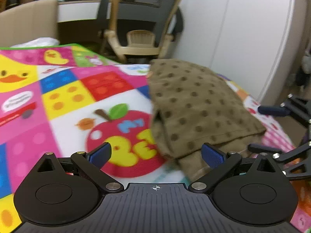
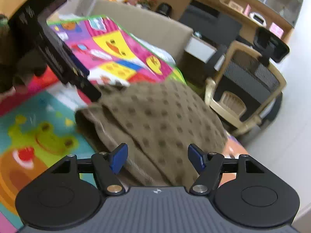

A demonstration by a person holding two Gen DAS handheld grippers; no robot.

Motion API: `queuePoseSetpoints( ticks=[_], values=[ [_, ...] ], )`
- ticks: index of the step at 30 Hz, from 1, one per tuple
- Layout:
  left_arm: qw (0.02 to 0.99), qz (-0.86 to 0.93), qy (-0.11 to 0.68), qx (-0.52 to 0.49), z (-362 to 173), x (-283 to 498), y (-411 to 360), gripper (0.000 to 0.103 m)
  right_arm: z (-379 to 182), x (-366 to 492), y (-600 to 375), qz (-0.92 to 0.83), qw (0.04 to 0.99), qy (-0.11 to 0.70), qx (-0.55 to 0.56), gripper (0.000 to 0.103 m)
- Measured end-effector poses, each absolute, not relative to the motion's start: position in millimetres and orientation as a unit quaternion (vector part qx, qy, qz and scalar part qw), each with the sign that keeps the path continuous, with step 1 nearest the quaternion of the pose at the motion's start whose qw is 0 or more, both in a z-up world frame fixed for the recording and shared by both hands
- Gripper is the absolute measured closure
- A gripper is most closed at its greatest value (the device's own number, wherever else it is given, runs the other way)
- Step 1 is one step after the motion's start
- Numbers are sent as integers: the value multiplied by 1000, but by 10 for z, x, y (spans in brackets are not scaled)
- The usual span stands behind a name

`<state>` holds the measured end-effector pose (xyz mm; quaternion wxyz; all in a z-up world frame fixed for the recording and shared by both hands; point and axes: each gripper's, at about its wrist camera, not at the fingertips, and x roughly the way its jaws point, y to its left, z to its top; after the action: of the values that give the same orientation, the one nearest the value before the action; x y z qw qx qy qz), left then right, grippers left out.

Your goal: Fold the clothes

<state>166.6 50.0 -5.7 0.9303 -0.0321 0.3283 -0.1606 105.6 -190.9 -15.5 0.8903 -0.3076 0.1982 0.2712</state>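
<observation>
A brown dotted garment (image 1: pixel 196 104) is lying folded on a colourful mat (image 1: pixel 68 97). Both the left gripper (image 1: pixel 156 153) and right gripper (image 2: pixel 157 158) are being held wide open, empty; any further fold should be pressed flat with edges aligned.

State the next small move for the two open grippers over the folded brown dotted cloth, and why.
Probably draw both back: the brown dotted cloth already lies folded on the play mat, and the left gripper and right gripper are open, holding nothing.

Likely home: kids' play mat (image 1: pixel 64 97), desk chair (image 1: pixel 140 19), shelves (image 2: pixel 262 2).
</observation>
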Motion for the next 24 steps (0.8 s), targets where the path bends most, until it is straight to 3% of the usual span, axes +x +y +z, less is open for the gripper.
queuePoseSetpoints(
  ticks=[6, 9, 10, 19, 24],
  values=[
    [932, -173, 317, -41, -21, 1674, 504, 2, -311, 973, -1686, 291, 866, 179, -365, 35],
    [935, -157, 314, -50, -9, 1679, 616, 2, -258, 1078, -1501, 286, 875, 163, -354, 67],
    [935, -152, 314, -55, -2, 1678, 660, 2, -221, 1126, -1439, 284, 881, 159, -344, 71],
    [941, -117, 309, -71, 156, 1603, 1004, 2, -214, 1408, -852, 346, 876, 171, -290, 72],
    [930, -139, 320, -116, 253, 1678, 1103, 2, -222, 1463, -835, 368, 871, 188, -267, 66]
  ],
)
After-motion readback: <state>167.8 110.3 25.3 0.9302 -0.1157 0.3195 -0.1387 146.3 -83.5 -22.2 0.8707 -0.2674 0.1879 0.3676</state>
